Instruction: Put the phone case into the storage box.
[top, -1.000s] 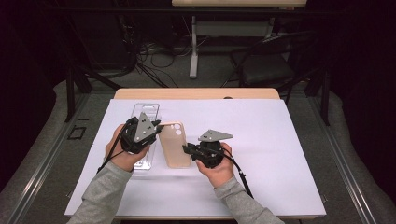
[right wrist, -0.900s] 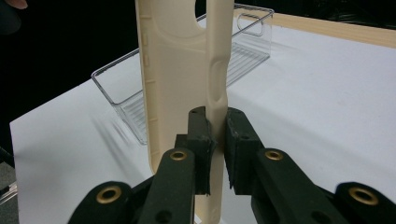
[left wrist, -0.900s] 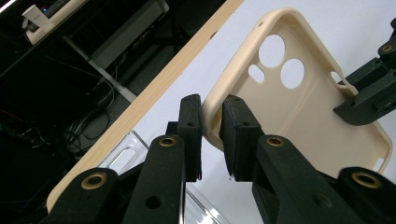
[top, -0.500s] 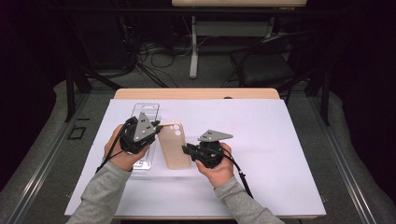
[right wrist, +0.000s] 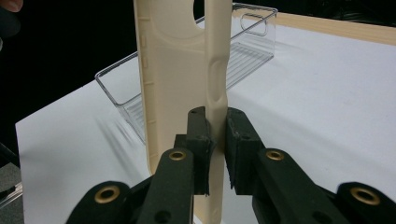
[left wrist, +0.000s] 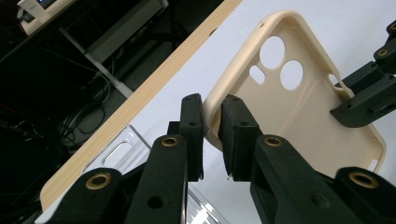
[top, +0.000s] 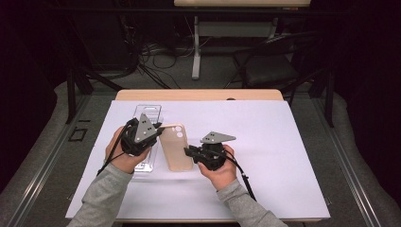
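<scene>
**2 tools, 1 phone case**

The left tool (top: 158,128) is clamped on the rim of the cream phone case (top: 175,147) near its camera cut-outs. The right tool (top: 188,151) pinches the opposite long edge, its jaws nearly together on the thin wall. The case sits between them over the white table (top: 283,156) — just beside a clear plastic tray (top: 147,113) (partly under the left hand).
</scene>
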